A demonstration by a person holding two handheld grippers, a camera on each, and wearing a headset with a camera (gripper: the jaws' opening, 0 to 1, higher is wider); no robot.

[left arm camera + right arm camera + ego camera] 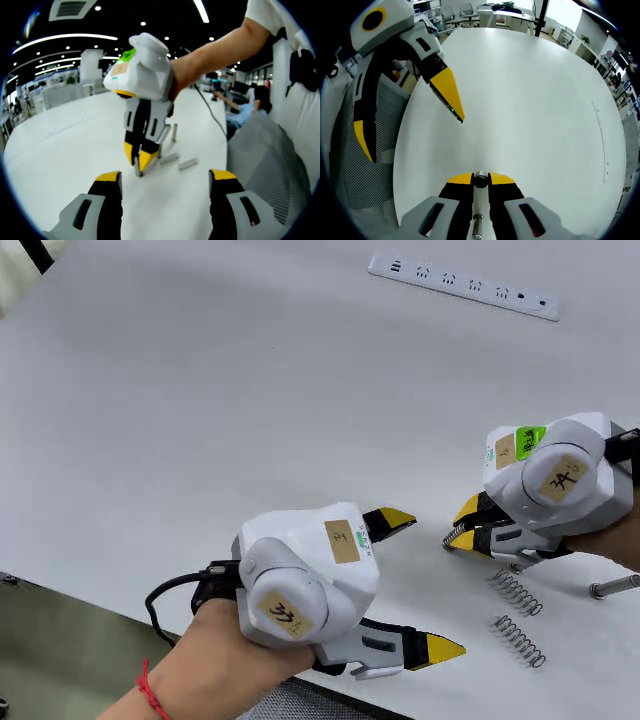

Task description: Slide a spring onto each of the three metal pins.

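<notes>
My right gripper is shut on a metal pin, whose round end shows between the yellow tips. In the left gripper view the right gripper points down with the pin's tip near the white table. My left gripper stands open to its left with nothing between its fingers, and it appears in the right gripper view. Two springs lie on the table just below the right gripper. Another pin lies at the right edge.
A white power strip lies at the far side of the table. The table's near edge runs under my left hand. People sit at desks beyond the table in the left gripper view.
</notes>
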